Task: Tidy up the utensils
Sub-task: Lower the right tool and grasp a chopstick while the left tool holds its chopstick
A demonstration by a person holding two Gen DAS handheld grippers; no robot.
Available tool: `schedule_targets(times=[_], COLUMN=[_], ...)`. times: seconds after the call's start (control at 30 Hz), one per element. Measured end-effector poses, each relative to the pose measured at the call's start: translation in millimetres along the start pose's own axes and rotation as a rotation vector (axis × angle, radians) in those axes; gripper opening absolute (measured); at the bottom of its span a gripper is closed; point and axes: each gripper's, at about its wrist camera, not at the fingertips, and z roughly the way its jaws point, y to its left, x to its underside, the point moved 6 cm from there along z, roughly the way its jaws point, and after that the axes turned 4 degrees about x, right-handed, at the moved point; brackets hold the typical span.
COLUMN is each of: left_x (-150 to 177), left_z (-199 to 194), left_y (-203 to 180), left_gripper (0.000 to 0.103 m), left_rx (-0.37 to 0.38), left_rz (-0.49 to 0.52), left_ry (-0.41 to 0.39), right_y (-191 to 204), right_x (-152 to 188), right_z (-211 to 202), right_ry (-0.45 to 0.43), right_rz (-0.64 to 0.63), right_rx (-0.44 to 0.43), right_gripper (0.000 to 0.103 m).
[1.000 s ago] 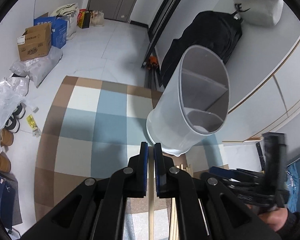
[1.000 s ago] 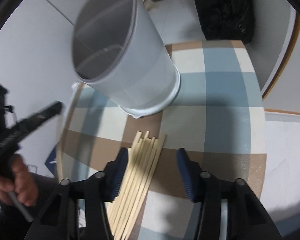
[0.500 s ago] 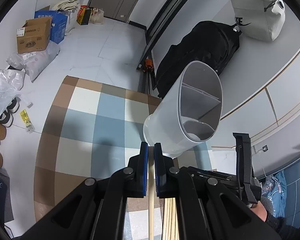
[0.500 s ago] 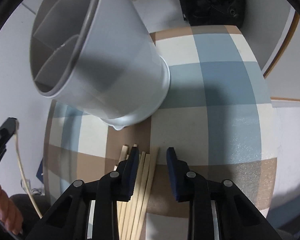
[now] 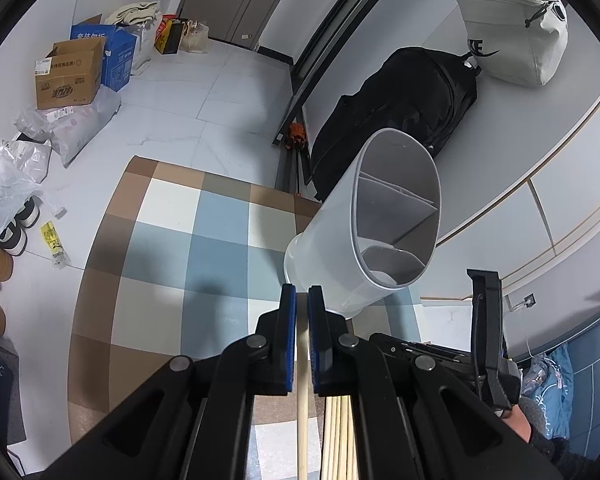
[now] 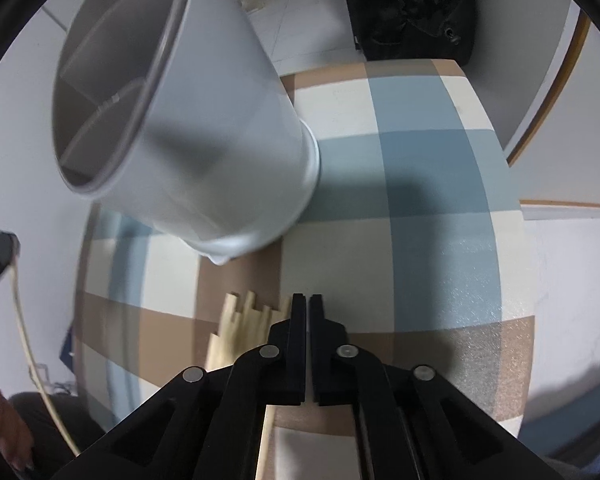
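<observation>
We are holding the left gripper (image 5: 302,312) over a checked mat (image 5: 160,248), its fingers (image 5: 288,320) pinched narrow on a single chopstick (image 5: 302,400) that is running back between them toward us. Just right of it, the remaining chopsticks (image 5: 340,432) are lying bundled on the mat. Further right, the white utensil holder (image 5: 380,236) is standing at the mat's far edge, its inside split into compartments. At the far right, the right gripper's black frame is showing, gripped by a hand.

From the right gripper (image 6: 308,304), we are seeing the held chopstick (image 6: 24,340) at the left edge, then the holder (image 6: 204,120), then the loose chopsticks (image 6: 240,320) below it. Its fingers (image 6: 298,320) are drawn nearly together beside that bundle, with one stick (image 6: 265,432) passing beneath them; we cannot tell whether they are gripping it.
</observation>
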Motion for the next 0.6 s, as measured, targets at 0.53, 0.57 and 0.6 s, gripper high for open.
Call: schedule_targets(times=[0.53,0.57,0.6], left_x=[-0.2,-0.3,-0.5], left_z=[2.2,2.1,1.9], left_y=[-1.5,-1.4,-1.4], left_gripper=[0.002,0.002,0.002], left_rx=[0.005,0.004,0.004], left_rz=[0.008,0.009,0.011], left_ry=[0.007,0.005,0.003], right_y=[17.7,19.2,22.8], right_x=[-0.4,0.1,1.4], right_z=[12.2,12.5,13.8], right_ry=[0.062,0.064,0.065], right_rz=[-0.008,-0.014,-0.017], right_rx=[0.057,0.066,0.076], right_gripper=[0.006,0.006,0.006])
